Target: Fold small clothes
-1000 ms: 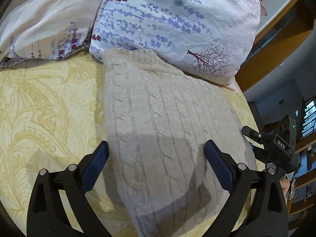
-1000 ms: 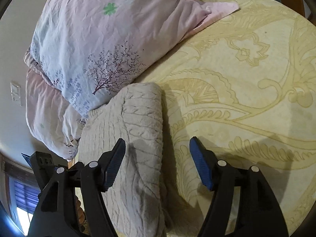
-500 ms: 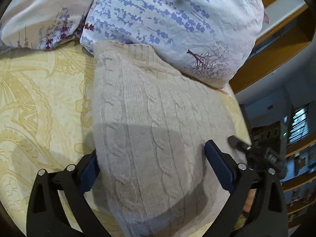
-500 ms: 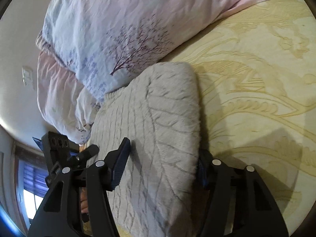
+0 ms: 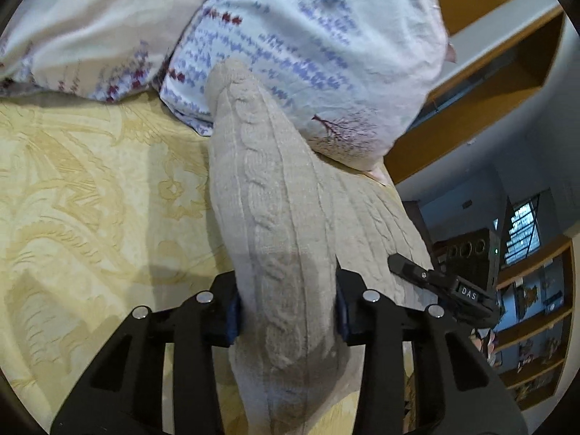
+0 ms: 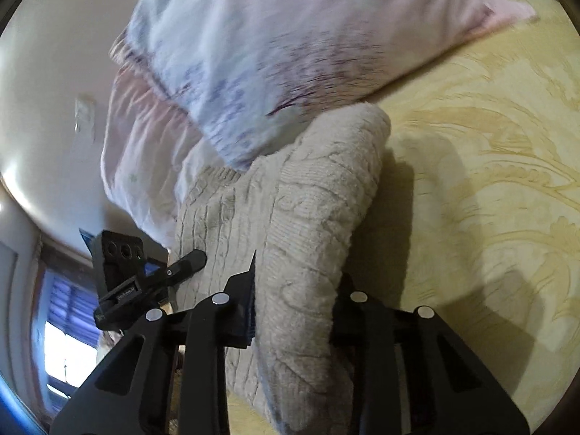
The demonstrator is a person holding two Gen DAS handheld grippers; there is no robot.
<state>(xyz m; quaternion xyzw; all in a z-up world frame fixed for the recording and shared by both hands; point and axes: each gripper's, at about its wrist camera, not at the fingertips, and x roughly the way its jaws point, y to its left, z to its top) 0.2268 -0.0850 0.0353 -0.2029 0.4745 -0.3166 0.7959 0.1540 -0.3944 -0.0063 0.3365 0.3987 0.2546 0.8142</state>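
Both my grippers have just clamped down on the sweater (image 5: 275,224) — a second ago their fingers stood wide apart on either side of it, and now each pair pinches a thick ridge of knit. My left gripper (image 5: 288,313) grips the near edge on one side, my right gripper (image 6: 297,311) the near edge on the other. The sweater bunches between the fingers and runs ahead of them across the yellow bedspread (image 5: 90,199) to the pillow (image 5: 308,54), its far end touching it. With both edges held, I judge the next fold can start — lifting evenly so neither side slips.
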